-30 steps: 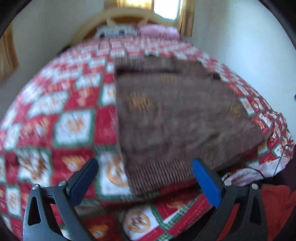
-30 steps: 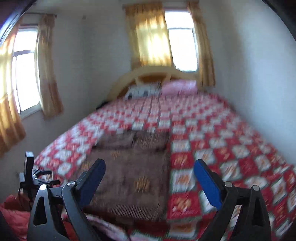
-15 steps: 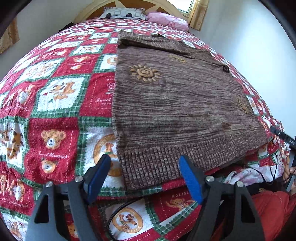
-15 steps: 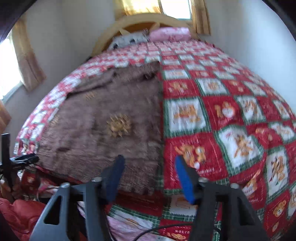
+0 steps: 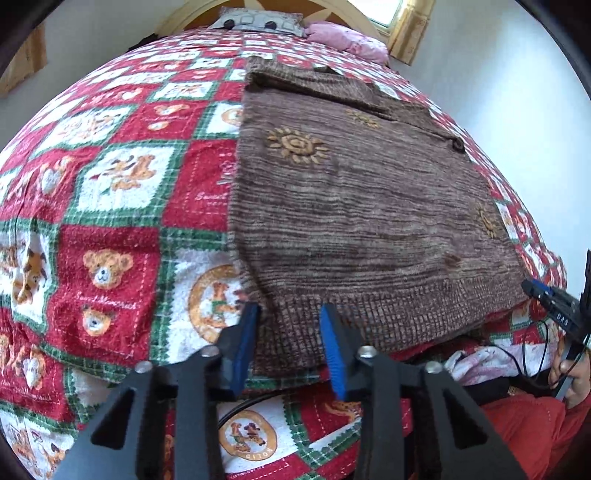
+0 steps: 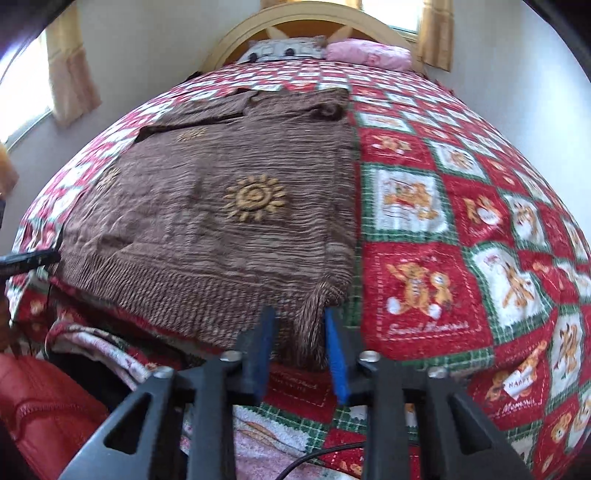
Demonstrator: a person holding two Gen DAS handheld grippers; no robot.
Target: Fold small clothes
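A brown knit sweater [image 5: 351, 206] [image 6: 221, 206] with sun patterns lies flat on the bed, its ribbed hem toward me. My left gripper [image 5: 288, 310] sits at the hem's near left corner. Its jaws are closing, and the ribbed fabric fills the gap between the blue pads. My right gripper [image 6: 298, 312] is at the hem's near right corner, jaws also closing, with the corner bunched up between its pads. The right gripper [image 5: 554, 306] also shows at the far right of the left wrist view. The left one's tip [image 6: 29, 258] pokes in at the left edge of the right wrist view.
A red, green and white teddy-bear quilt [image 5: 110, 221] [image 6: 443, 258] covers the bed. A grey pillow [image 5: 258, 18] and a pink pillow [image 5: 347, 38] lie by the curved headboard [image 6: 303, 26]. The person's red clothing [image 6: 37, 406] and a black cable [image 5: 524, 362] are at the bed's near edge.
Both pairs of jaws have narrowed from wide open onto the hem corners. The right gripper has dropped and tilted toward the bed. The left has stayed about where it was.
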